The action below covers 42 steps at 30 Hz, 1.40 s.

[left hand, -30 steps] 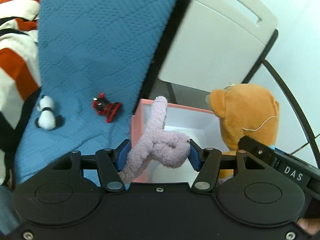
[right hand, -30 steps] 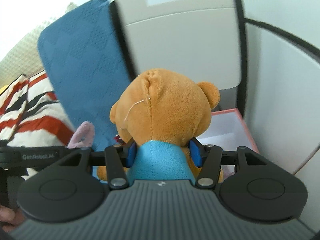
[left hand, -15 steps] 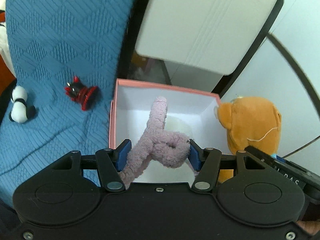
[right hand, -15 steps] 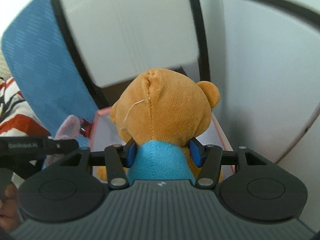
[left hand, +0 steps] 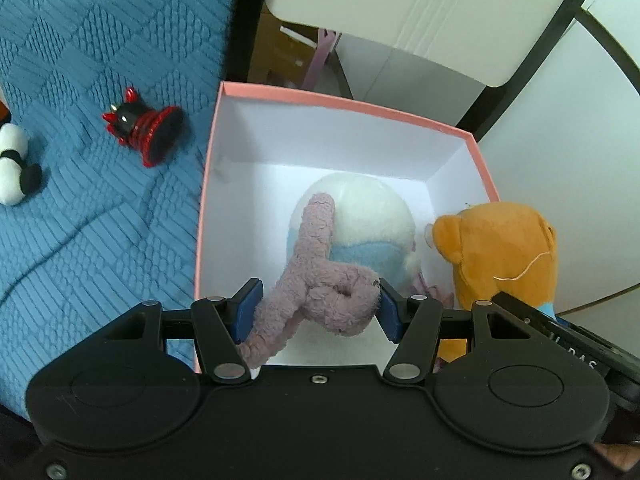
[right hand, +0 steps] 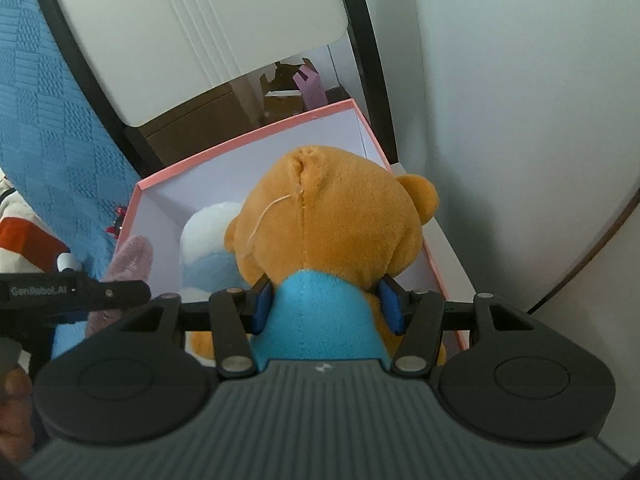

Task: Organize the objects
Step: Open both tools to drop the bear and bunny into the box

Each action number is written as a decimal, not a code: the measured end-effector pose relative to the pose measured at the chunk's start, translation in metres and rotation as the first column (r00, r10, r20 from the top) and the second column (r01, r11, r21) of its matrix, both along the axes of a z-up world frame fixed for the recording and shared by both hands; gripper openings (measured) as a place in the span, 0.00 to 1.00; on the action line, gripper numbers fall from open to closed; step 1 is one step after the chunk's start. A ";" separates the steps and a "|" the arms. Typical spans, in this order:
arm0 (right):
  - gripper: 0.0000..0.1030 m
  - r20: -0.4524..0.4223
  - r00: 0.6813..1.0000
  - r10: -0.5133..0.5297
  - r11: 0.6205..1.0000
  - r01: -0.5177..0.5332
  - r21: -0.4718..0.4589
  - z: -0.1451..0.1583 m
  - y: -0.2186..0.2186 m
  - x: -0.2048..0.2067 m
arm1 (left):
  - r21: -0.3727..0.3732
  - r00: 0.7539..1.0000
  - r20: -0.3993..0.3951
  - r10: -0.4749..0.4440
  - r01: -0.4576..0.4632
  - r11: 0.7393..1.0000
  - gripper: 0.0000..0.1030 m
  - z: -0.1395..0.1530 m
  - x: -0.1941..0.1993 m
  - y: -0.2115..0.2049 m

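The left gripper (left hand: 316,306) is clamped on a knotted mauve plush toy (left hand: 320,280), held over the near edge of an open pink box (left hand: 340,98); the toy's long limb points away, toward the box's far wall. The right gripper (right hand: 326,306) squeezes an orange teddy bear (right hand: 332,216) at the neck, head pointing away, above the box's right side. A white-and-blue plush (left hand: 360,216) lies inside. Left of the box, a red-and-black figurine (left hand: 146,128) and a panda toy (left hand: 14,168) rest on the blue blanket (left hand: 100,60).

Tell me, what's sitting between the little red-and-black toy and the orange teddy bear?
The open pink box, seen in the left wrist view. Inside lies a white-and-blue plush, and the left gripper holds a mauve plush toy above it.
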State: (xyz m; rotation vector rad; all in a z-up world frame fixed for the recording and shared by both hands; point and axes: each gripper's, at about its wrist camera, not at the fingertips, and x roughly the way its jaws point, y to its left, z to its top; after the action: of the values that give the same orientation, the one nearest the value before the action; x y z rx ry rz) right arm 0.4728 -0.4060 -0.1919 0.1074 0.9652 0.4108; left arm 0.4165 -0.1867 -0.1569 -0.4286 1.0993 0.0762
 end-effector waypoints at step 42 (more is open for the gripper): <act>0.64 0.190 0.982 0.015 0.996 -0.031 0.084 0.126 0.017 -0.093 | 0.031 0.952 0.306 0.003 -0.013 0.999 0.80 0.140 -0.113 0.048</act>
State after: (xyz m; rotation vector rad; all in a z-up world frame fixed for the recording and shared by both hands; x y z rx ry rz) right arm 0.3796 -0.3886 -0.0658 0.1331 0.7616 0.4752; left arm 0.3039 -0.1388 -0.0168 -0.4005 0.7894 0.0327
